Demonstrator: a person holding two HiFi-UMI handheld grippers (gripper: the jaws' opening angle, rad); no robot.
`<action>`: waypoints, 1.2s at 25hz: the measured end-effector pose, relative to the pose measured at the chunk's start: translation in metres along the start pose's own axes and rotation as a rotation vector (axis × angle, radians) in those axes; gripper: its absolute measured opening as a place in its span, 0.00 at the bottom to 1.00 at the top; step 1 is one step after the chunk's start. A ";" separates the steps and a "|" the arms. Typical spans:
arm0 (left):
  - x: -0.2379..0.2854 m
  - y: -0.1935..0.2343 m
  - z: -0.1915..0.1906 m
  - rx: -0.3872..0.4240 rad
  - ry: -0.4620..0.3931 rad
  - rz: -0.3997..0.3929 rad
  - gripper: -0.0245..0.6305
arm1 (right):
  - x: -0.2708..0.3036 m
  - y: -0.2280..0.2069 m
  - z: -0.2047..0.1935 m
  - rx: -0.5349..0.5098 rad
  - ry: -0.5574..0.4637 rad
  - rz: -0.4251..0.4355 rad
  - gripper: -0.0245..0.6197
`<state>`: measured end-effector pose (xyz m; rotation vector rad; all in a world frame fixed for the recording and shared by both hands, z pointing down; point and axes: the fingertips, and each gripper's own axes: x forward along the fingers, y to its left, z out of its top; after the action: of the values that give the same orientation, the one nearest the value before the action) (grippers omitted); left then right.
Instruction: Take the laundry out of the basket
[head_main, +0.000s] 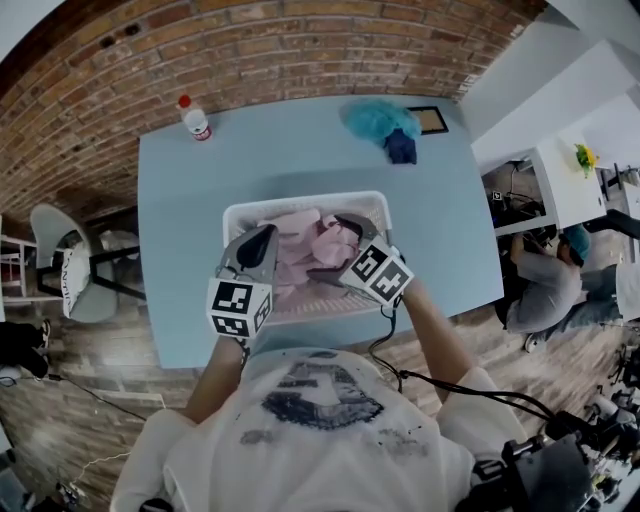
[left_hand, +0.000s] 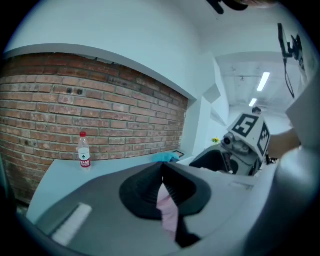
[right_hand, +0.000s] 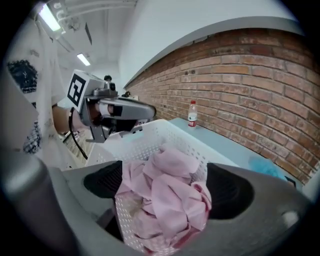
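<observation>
Basket (head_main: 300, 197) one, bottle (head_main: 195, 118) one, laundry pile (head_main: 310, 245) one.

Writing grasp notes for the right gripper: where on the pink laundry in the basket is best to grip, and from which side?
Probably the topmost bunched fold of the pink laundry, from above over the near wall of the white basket. The heap is loose, that fold stands proud, and the right gripper, jaws open, straddles it.
</observation>
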<state>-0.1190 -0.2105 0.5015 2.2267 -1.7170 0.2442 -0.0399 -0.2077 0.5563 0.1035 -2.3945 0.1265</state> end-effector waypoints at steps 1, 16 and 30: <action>0.001 0.000 -0.001 0.000 0.003 -0.001 0.02 | 0.005 0.002 -0.004 -0.020 0.033 0.017 0.85; 0.005 0.004 -0.007 -0.009 0.010 0.014 0.02 | 0.072 0.011 -0.072 -0.240 0.374 0.188 0.85; 0.011 0.013 -0.009 -0.021 0.019 0.027 0.02 | 0.111 0.003 -0.117 -0.227 0.508 0.222 0.85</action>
<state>-0.1276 -0.2206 0.5151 2.1800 -1.7328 0.2515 -0.0435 -0.1946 0.7173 -0.2721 -1.8896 -0.0170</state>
